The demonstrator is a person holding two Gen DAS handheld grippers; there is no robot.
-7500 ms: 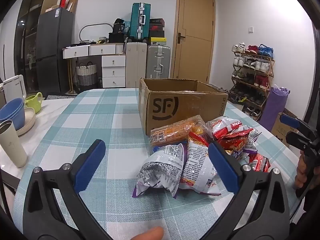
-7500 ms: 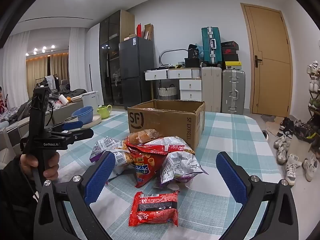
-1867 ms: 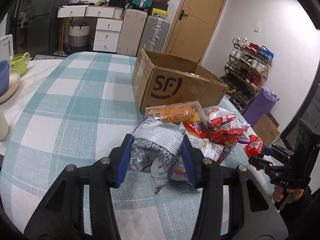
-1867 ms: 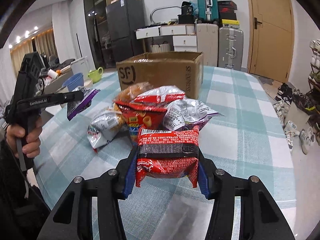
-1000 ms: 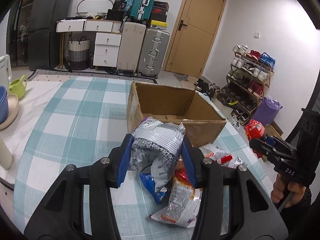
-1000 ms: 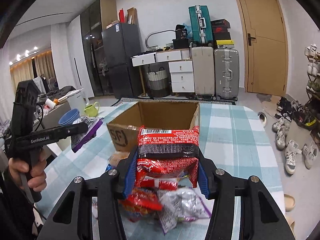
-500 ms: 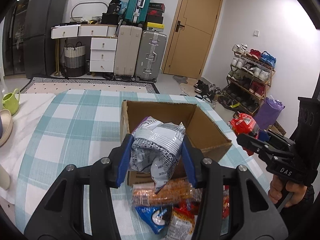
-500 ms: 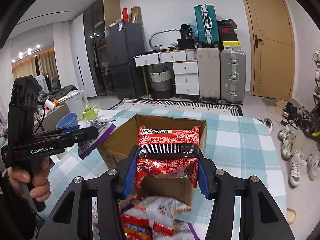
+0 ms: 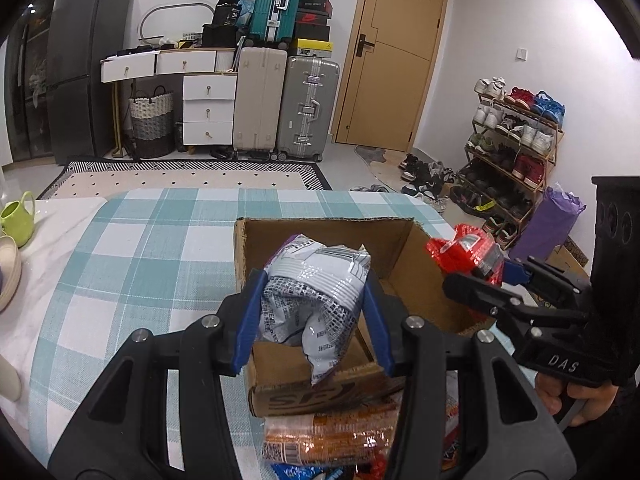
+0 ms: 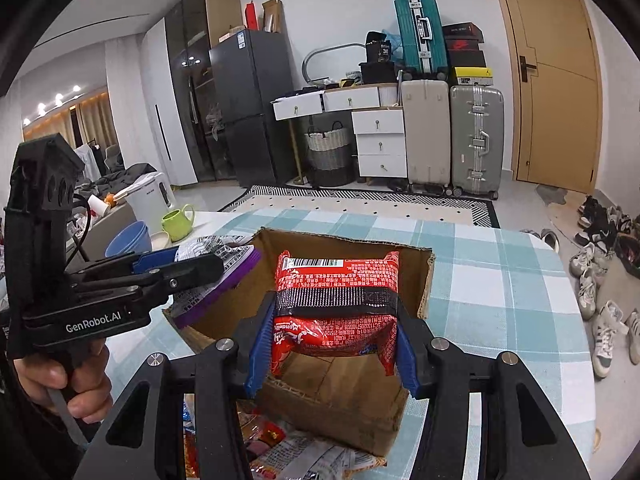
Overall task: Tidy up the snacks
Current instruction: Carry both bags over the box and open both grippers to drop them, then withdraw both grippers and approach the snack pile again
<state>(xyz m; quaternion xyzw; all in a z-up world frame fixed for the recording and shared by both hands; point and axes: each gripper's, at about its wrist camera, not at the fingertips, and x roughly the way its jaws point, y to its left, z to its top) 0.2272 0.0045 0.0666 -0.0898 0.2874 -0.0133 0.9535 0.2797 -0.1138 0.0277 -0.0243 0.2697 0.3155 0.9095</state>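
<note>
Left gripper [image 9: 314, 314]: blue pads clamped on a crinkled silver-and-purple foil snack bag [image 9: 316, 280], held over the open brown cardboard box [image 9: 326, 392].
Right gripper [image 10: 330, 344]: blue pads clamped on a red-and-black foil snack packet [image 10: 336, 300], also above the box.
Box: stands on the teal-and-white checked tablecloth [image 9: 152, 248].
Remaining snacks [image 9: 332, 440]: heaped against the box's near wall.

White walls [image 9: 500, 20] enclose the room; a tan door [image 9: 390, 56] stands far right, suitcases [image 9: 280, 104] and white drawers [image 9: 208, 108] beside it, a dark fridge [image 9: 76, 68] far left, a shoe rack [image 9: 516, 144] right.
</note>
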